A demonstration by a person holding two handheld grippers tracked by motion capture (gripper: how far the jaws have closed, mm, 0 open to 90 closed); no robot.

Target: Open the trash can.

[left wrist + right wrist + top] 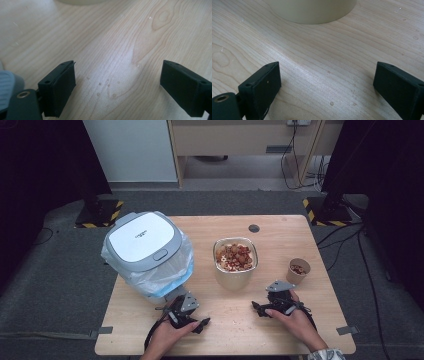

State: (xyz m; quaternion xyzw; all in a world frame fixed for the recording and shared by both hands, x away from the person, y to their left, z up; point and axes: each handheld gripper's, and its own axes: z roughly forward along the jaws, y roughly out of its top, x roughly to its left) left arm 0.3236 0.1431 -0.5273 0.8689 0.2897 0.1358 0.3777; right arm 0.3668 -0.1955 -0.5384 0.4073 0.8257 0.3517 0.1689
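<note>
Black fingers of both grippers, left gripper [202, 324] and right gripper [258, 307], spread empty low in frame, right nearer the bowl [235, 261] just above.

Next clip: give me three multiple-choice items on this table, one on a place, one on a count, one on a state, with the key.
1. Where is the bin?
A. table's left side
B. table's right side
C. on the floor

2. How many containers hold food?
A. one
B. two
C. four

3. How do the left gripper jaws stand?
A. shut on the cup
B. shut on nothing
C. open, holding nothing

Key:
1 A: in the high view it stands left of the bowl.
2 B: the bowl and the cup at the right.
3 C: its own view has bare table between wide-apart jaws.
</note>
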